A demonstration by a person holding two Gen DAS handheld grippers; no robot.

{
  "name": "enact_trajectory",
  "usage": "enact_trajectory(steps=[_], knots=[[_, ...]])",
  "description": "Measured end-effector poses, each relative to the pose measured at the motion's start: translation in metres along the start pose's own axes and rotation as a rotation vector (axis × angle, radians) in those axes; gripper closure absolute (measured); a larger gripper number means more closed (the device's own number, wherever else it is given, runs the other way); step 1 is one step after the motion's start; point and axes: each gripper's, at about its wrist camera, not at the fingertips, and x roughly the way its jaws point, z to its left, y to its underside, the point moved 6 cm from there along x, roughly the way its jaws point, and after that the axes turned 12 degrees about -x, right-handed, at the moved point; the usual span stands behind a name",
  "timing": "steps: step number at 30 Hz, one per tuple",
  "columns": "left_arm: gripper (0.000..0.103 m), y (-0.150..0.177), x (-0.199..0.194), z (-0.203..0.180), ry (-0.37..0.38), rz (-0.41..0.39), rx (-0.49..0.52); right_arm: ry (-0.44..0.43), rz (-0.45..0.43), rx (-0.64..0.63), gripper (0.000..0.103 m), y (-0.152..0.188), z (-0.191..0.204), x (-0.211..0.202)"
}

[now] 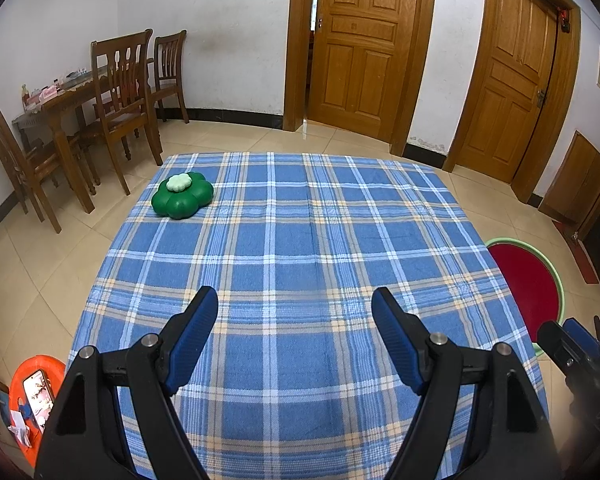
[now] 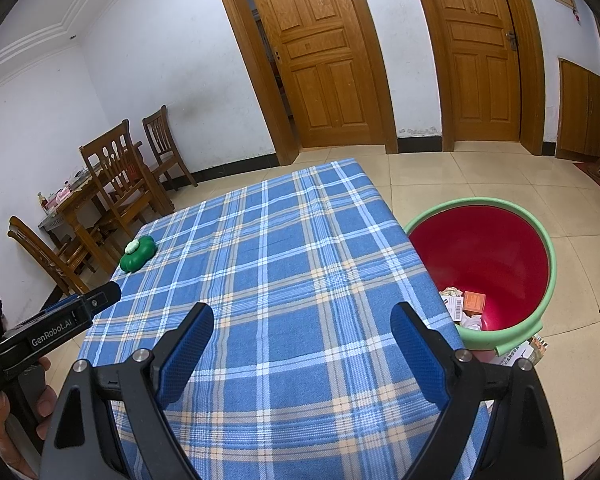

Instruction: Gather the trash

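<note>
Both wrist views low over plaid table (image 1: pixel 292 240) – facing doors, sharing tabletop

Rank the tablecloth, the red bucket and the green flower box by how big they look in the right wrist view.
1. tablecloth, by far the largest.
2. red bucket, clearly smaller.
3. green flower box, smallest, though it sits farther from the camera, which shrinks it.

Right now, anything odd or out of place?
Mostly tidy. Some paper or packaging lies on the floor beside the red bucket, not inside it. The green flower-shaped container sits alone on the plaid tablecloth. Both jaws open, empty.
</note>
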Motion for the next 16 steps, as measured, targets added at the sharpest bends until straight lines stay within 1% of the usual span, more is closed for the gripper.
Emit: enact_trajectory(steps=[16], knots=[[0.024, 0.0065, 0.0036, 0.0051, -0.007, 0.015, -0.014, 0.0, 0.006, 0.0, 0.011, 0.0019, 0.0024, 0.0005]])
